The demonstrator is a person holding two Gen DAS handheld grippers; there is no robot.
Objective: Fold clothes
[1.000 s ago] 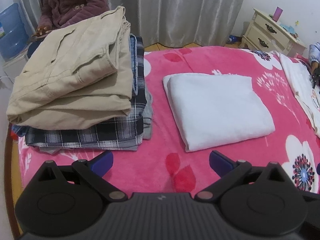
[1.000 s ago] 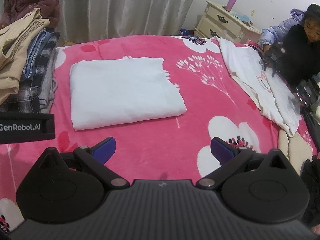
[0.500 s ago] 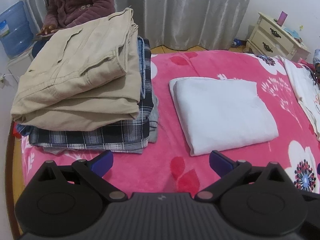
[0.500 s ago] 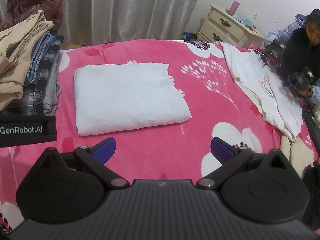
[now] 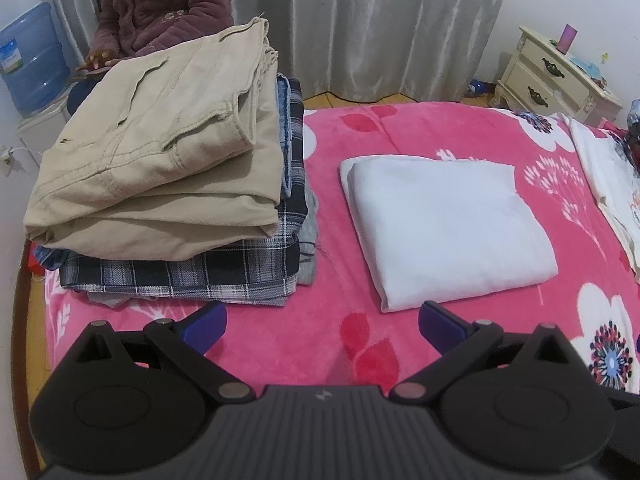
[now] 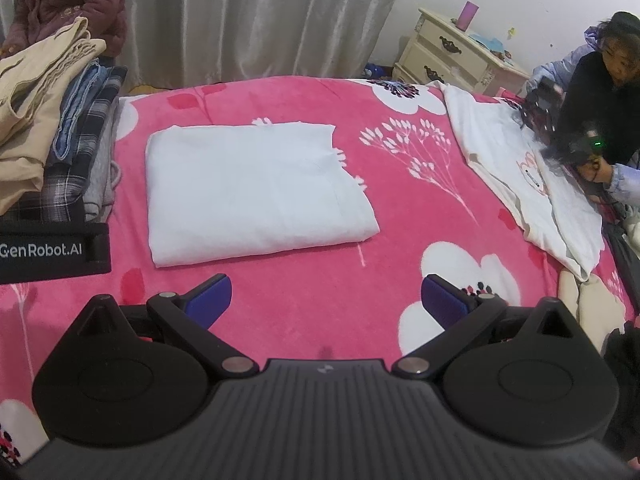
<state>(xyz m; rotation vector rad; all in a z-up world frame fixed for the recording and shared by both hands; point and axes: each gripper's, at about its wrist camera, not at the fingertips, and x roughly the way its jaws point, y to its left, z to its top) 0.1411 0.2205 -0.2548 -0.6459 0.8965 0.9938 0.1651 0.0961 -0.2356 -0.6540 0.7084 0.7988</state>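
A folded white garment [image 5: 444,224] [image 6: 256,192] lies flat in the middle of the pink flowered blanket [image 5: 360,132] [image 6: 400,240]. To its left stands a stack of folded clothes [image 5: 160,160] [image 6: 48,120], with beige trousers on top of plaid and denim pieces. My left gripper [image 5: 322,322] hovers open above the blanket, in front of the gap between stack and white garment, holding nothing. My right gripper [image 6: 326,294] is open and empty too, just short of the white garment's near edge. The left gripper's body [image 6: 52,250] shows at the left edge of the right wrist view.
An unfolded cream garment with a print [image 6: 524,176] [image 5: 608,184] lies at the bed's right side. A person in a dark top [image 6: 600,92] sits there holding dark devices. Another person in a maroon jacket [image 5: 164,4] sits behind the stack. Cream nightstand [image 6: 452,56], water bottle [image 5: 32,56], grey curtain behind.
Both grippers have pulled back slightly and tilted up, so stack and white garment sit a little lower and farther right in view. The person at right moved her hands. The clothes have not moved.
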